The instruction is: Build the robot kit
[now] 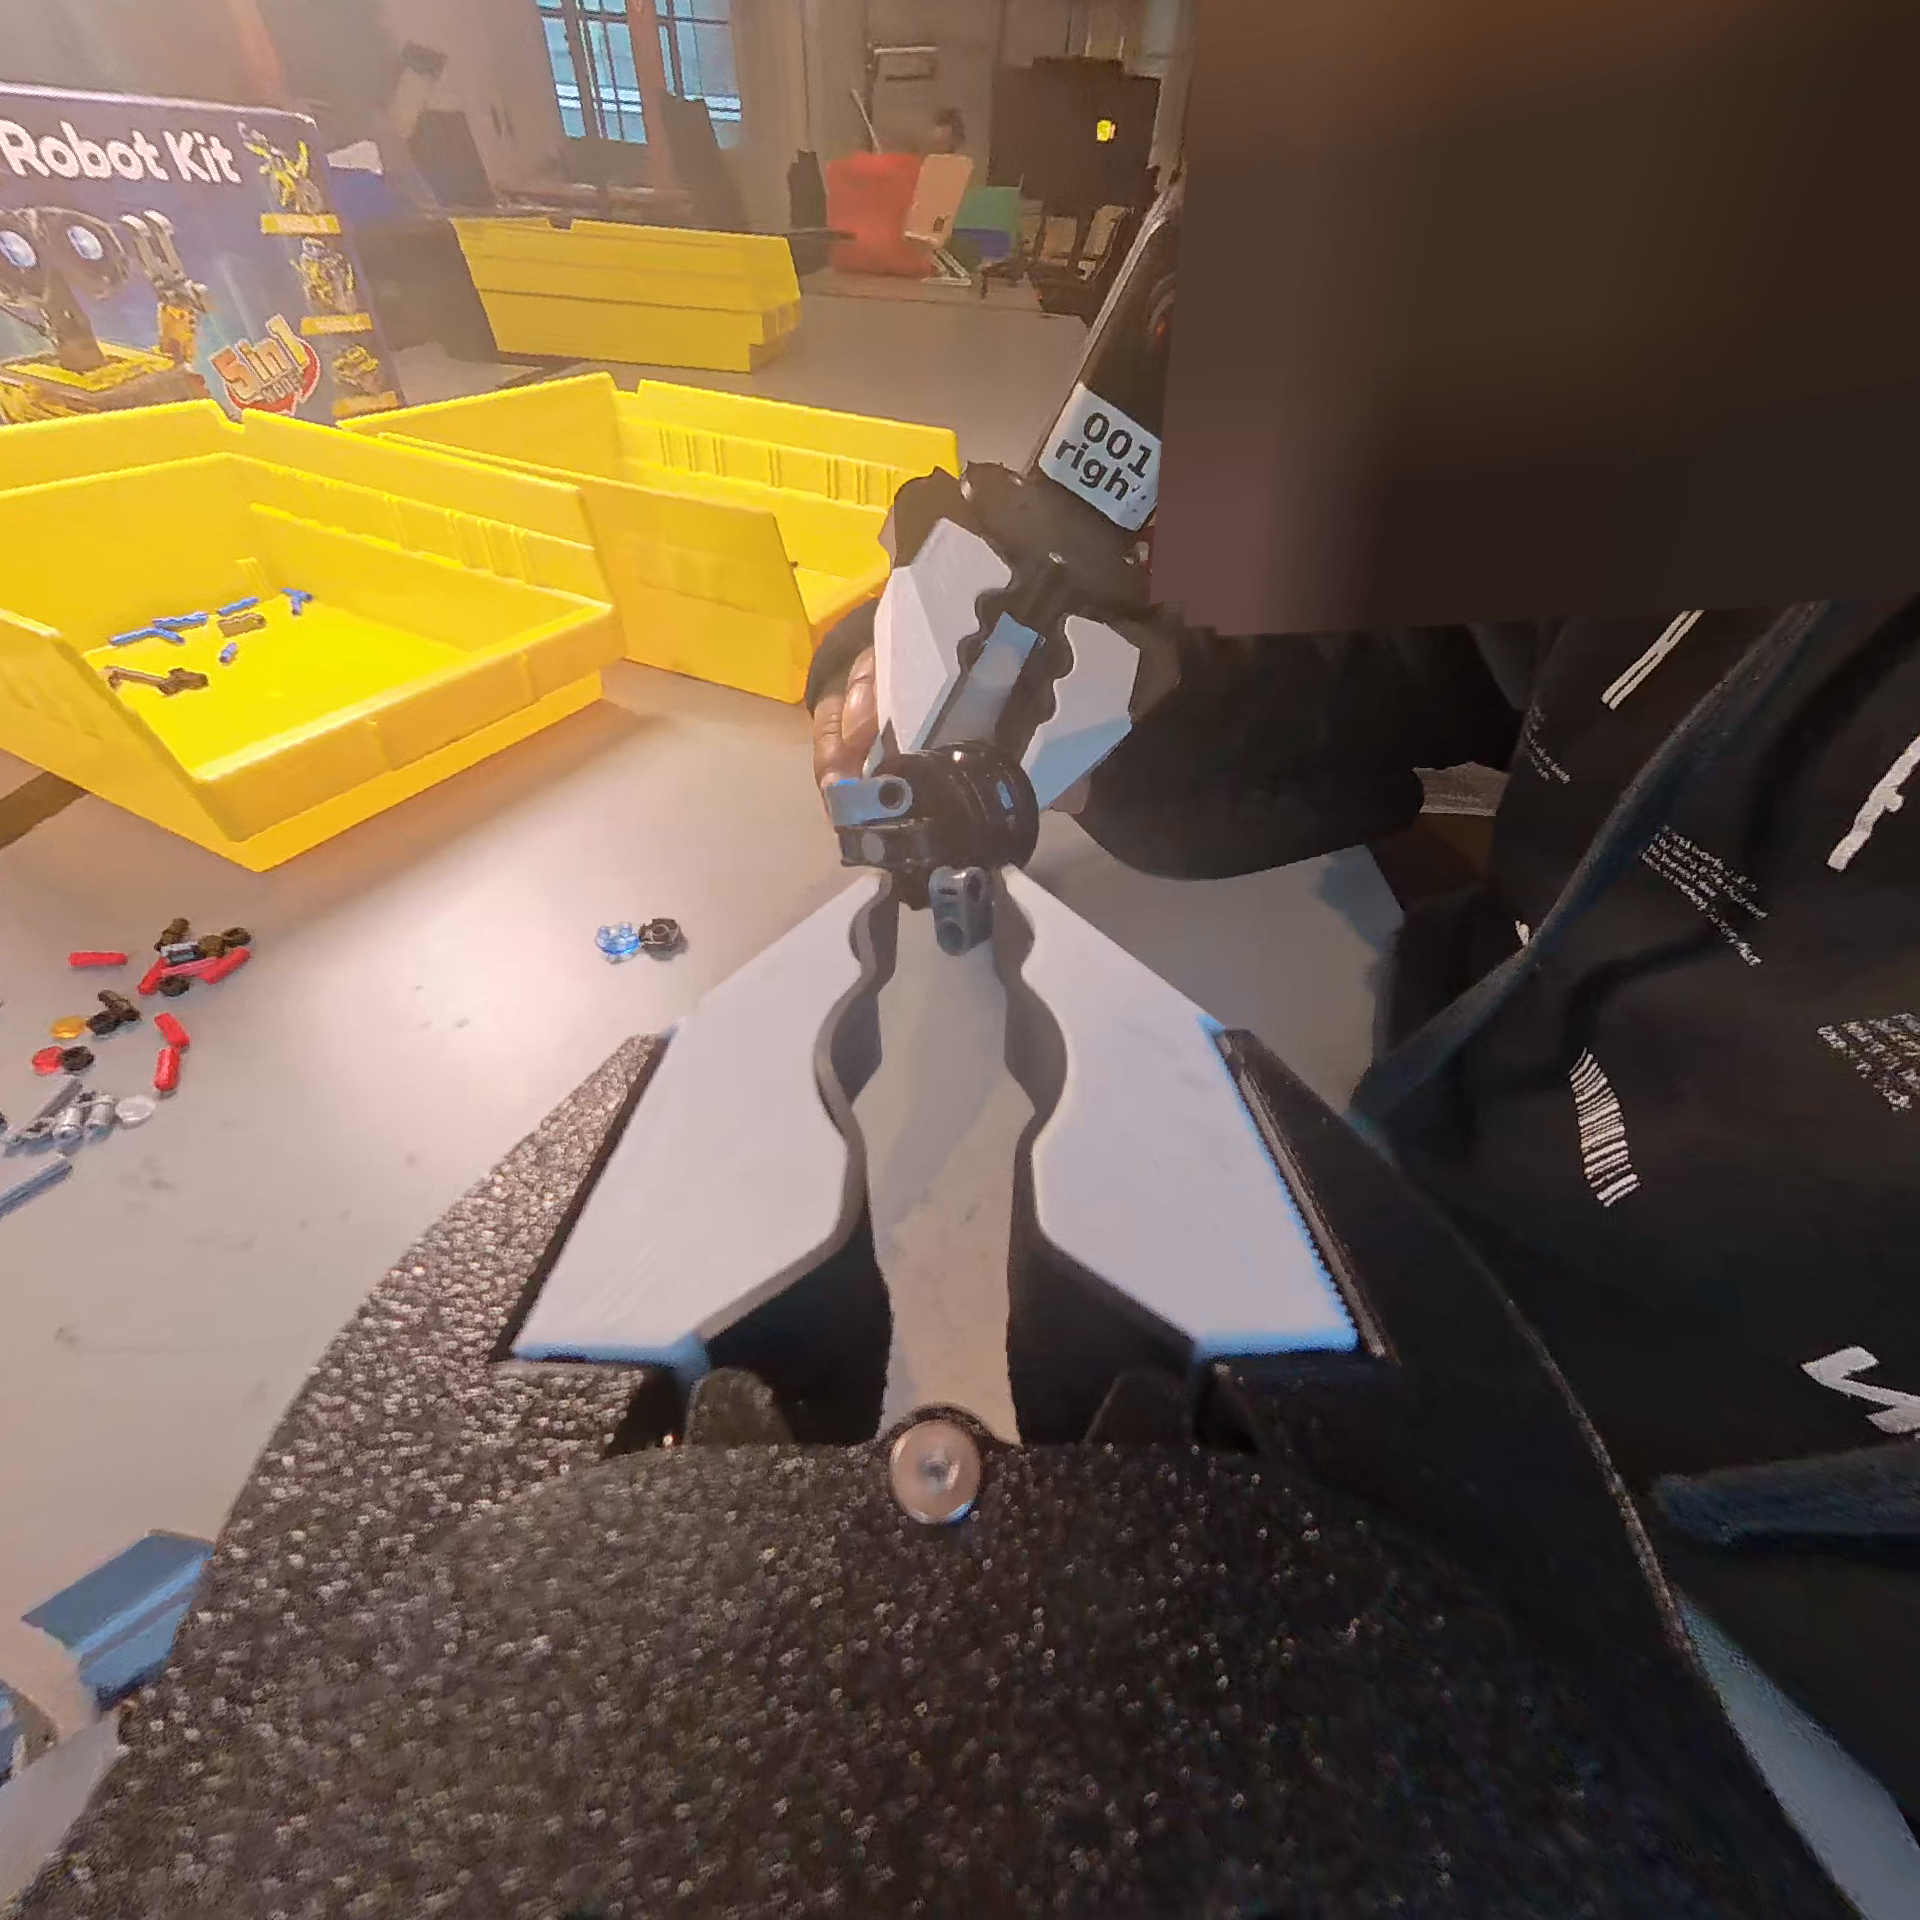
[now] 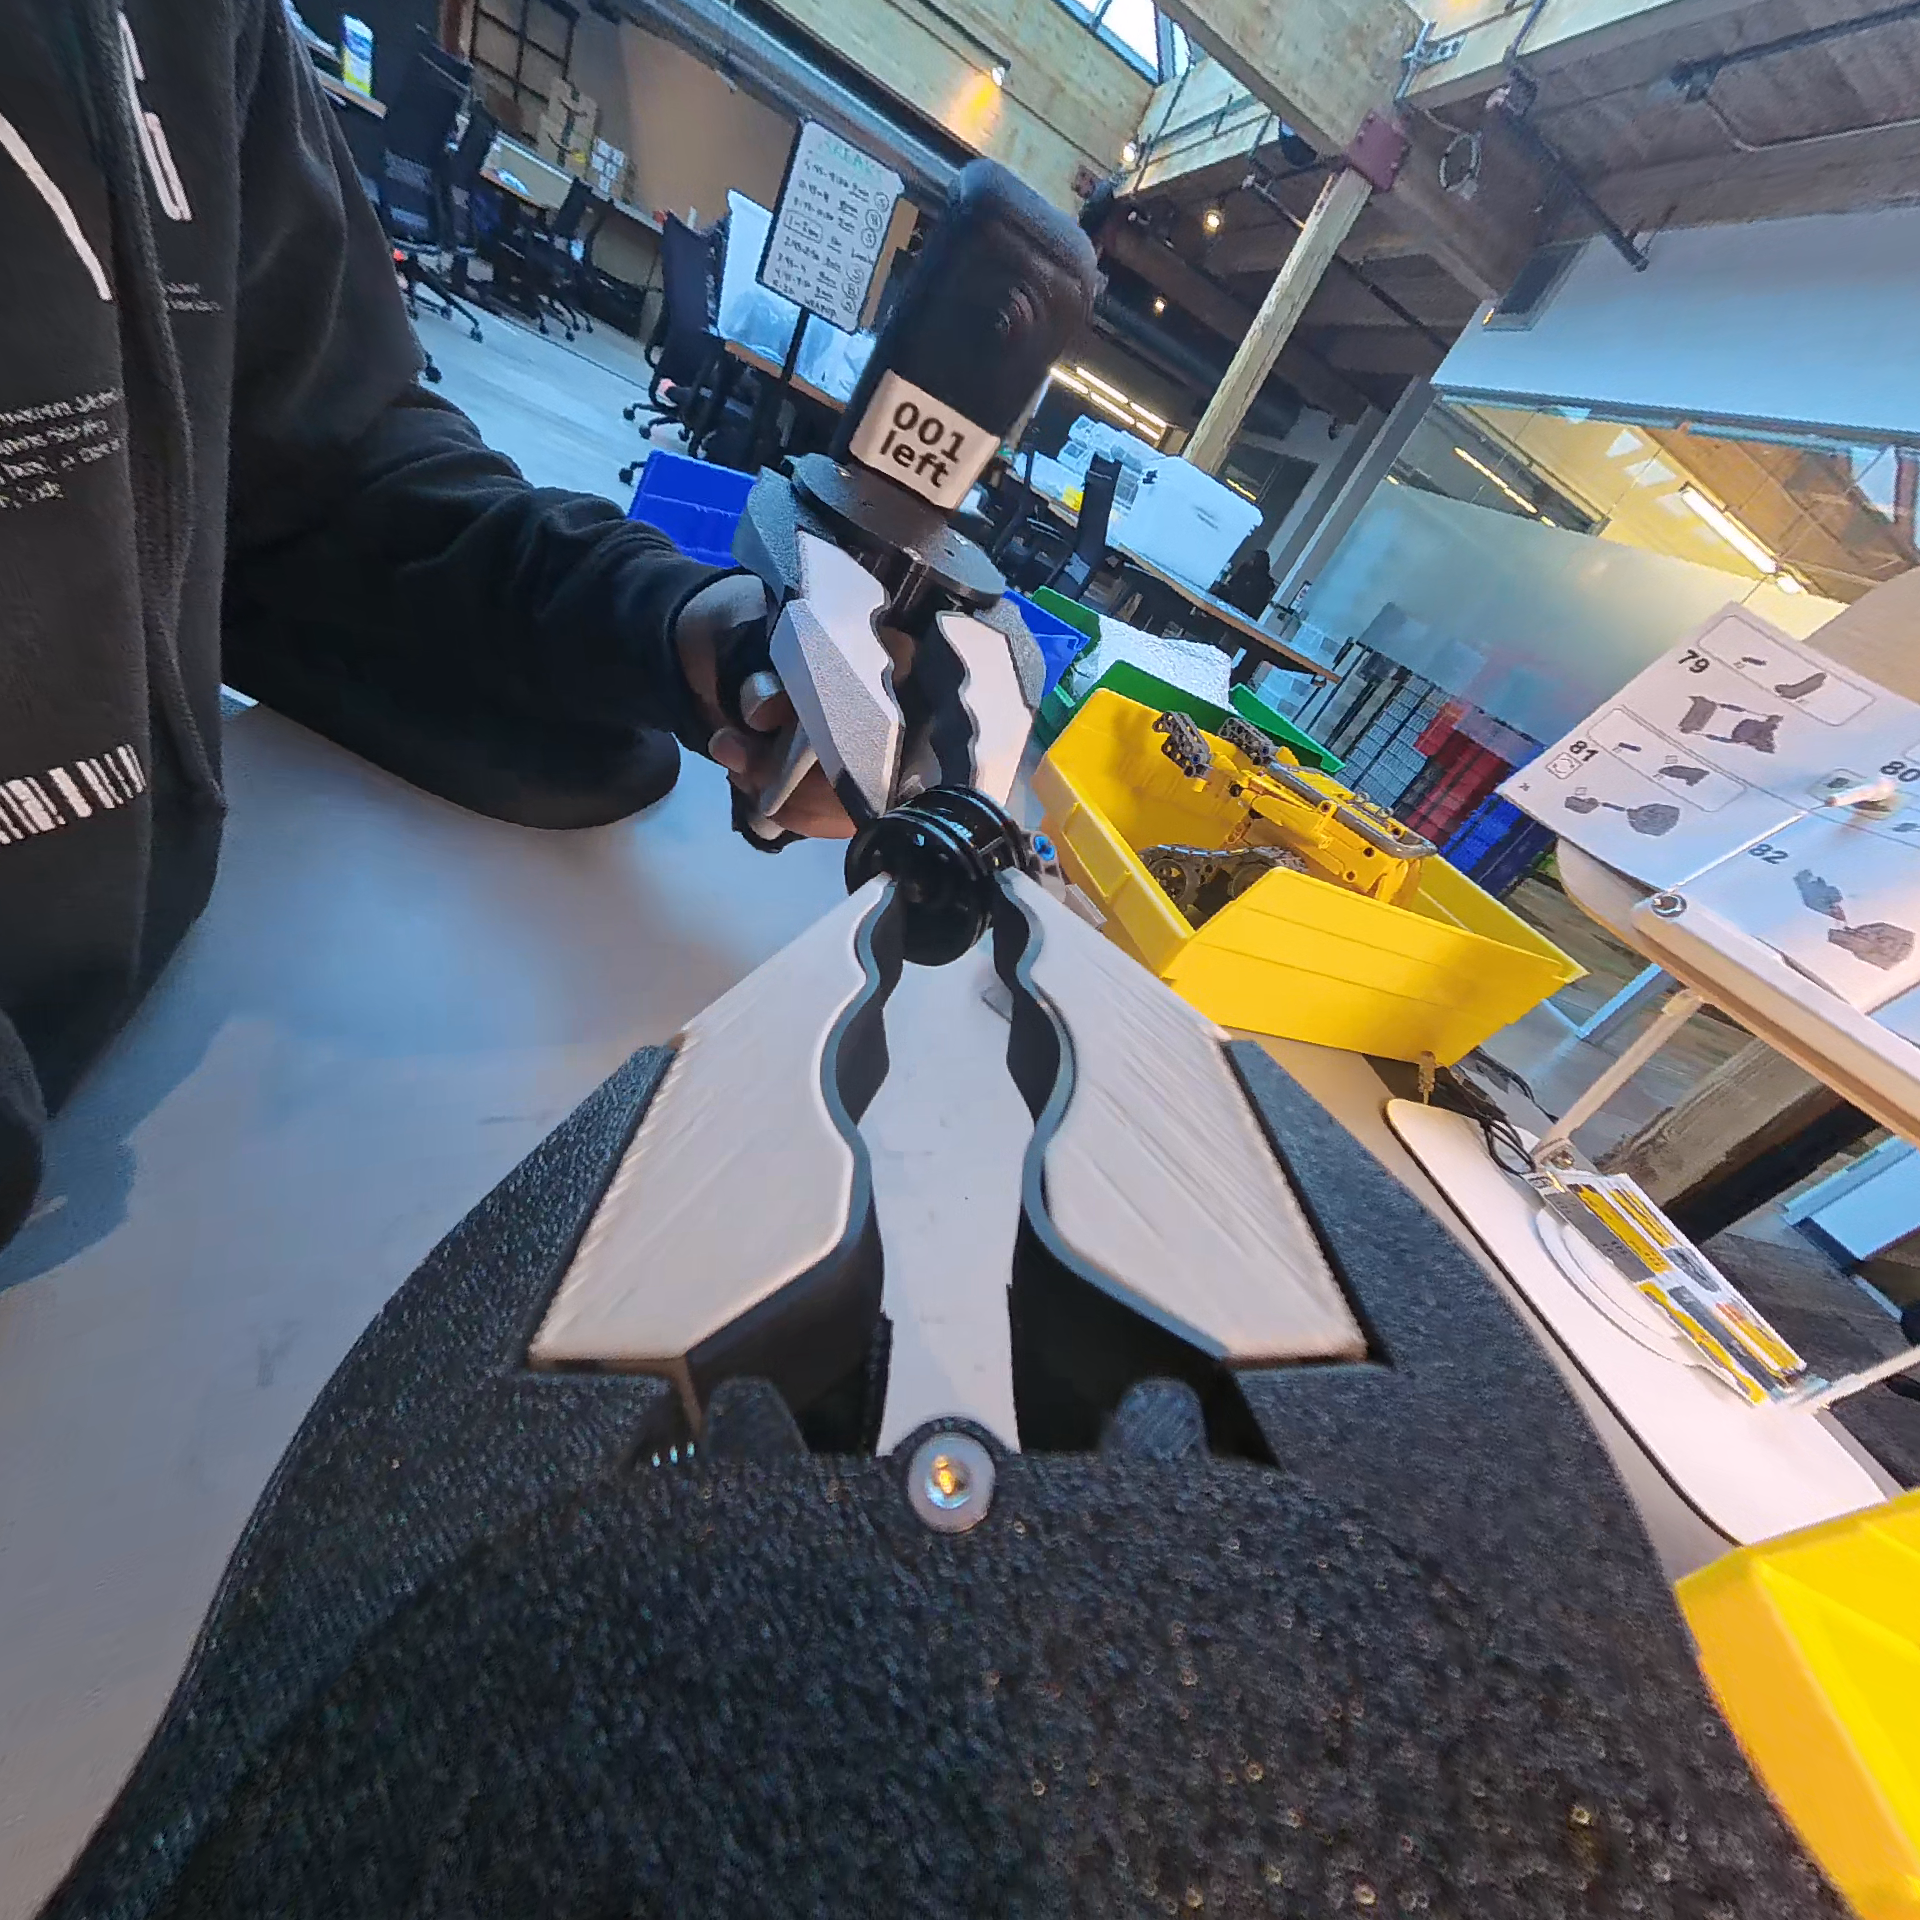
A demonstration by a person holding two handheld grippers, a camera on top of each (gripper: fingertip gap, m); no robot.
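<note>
A small black wheel assembly (image 1: 961, 805) with grey pin connectors (image 1: 956, 906) is held above the grey table between both grippers. My left gripper (image 1: 943, 891) is shut on its near end, around a grey connector. My right gripper (image 2: 940, 902) is shut on the black wheel (image 2: 935, 868) from the opposite side. In the left wrist view the right gripper (image 1: 971, 764) comes in from the far side, tip to tip with mine. In the right wrist view the left gripper (image 2: 914, 795) comes down from above, held by a hand (image 2: 753, 727).
Open yellow bins (image 1: 343, 717) stand at the back left, one with small blue and black parts. Loose red, black and grey parts (image 1: 156, 997) lie on the table at left. A kit box (image 1: 166, 249) stands behind. A yellow bin (image 2: 1340, 956) with a tracked model and an instruction booklet (image 2: 1766, 769) are at right. Less than 4 cm separates the two grippers' tips.
</note>
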